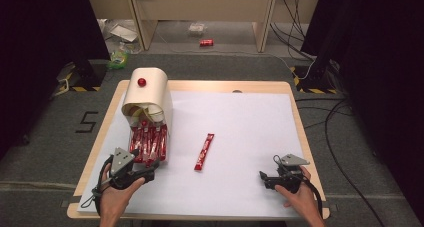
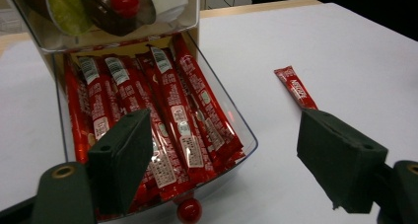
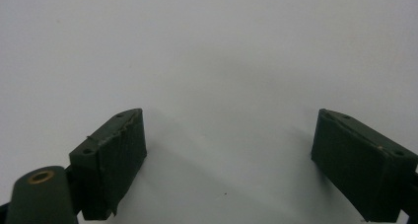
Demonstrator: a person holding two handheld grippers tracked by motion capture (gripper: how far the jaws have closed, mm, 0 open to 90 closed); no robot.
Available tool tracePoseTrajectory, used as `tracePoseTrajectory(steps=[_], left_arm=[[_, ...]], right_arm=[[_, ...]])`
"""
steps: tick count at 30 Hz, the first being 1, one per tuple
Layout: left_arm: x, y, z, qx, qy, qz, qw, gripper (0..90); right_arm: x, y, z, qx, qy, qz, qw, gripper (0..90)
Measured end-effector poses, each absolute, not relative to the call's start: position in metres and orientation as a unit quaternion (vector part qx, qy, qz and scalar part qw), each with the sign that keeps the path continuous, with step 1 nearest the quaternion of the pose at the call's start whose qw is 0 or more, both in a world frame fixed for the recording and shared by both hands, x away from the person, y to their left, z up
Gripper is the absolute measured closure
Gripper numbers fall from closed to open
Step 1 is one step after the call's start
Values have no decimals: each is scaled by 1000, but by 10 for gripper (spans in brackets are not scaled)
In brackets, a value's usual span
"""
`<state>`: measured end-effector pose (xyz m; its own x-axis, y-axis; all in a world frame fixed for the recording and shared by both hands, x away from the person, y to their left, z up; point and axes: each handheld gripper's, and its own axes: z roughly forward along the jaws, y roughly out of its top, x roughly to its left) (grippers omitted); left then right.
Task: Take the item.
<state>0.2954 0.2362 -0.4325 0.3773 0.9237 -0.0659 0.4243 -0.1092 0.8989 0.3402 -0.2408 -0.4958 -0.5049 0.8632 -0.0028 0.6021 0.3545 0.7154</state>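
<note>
**Red sachets at the box, one loose on the counter**

At the left, the left tongs (image 1: pixel 150 171) sit released, jaws spread wide, just in front of the clear drawer (image 2: pixel 245 135) pulled out of a cream box (image 1: pixel 150 89) with a red knob (image 1: pixel 142 82) on top. The drawer holds a row of red sachets (image 2: pixel 167 115), each with white label panels and barcode-like print (too small to read), and has its own red knob (image 2: pixel 189 210) at the front edge.

Toward the middle, a single red sachet (image 1: pixel 204 151) lies flat on the white counter (image 1: pixel 240 122), well apart from both tongs; its white lettering looks like "NESCAFE", though it is blurred.

At the right, the right tongs (image 1: pixel 263 178) rest on bare counter, jaws released and grasping nothing.
</note>
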Motion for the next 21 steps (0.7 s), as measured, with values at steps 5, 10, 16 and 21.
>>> tracePoseTrajectory(steps=[5,10,16,21], left_arm=[[295,241,-435,690,493,273,454,213],[293,245,-437,689,495,273,454,213],[291,247,-438,686,498,277,453,213],[289,250,-441,685,502,278,450,213]], right_arm=[[340,-241,-496,458,800,336,194,138],[340,-241,-496,458,800,336,194,137],[340,-241,-496,458,800,336,194,138],[340,-241,-496,458,800,336,194,137]])
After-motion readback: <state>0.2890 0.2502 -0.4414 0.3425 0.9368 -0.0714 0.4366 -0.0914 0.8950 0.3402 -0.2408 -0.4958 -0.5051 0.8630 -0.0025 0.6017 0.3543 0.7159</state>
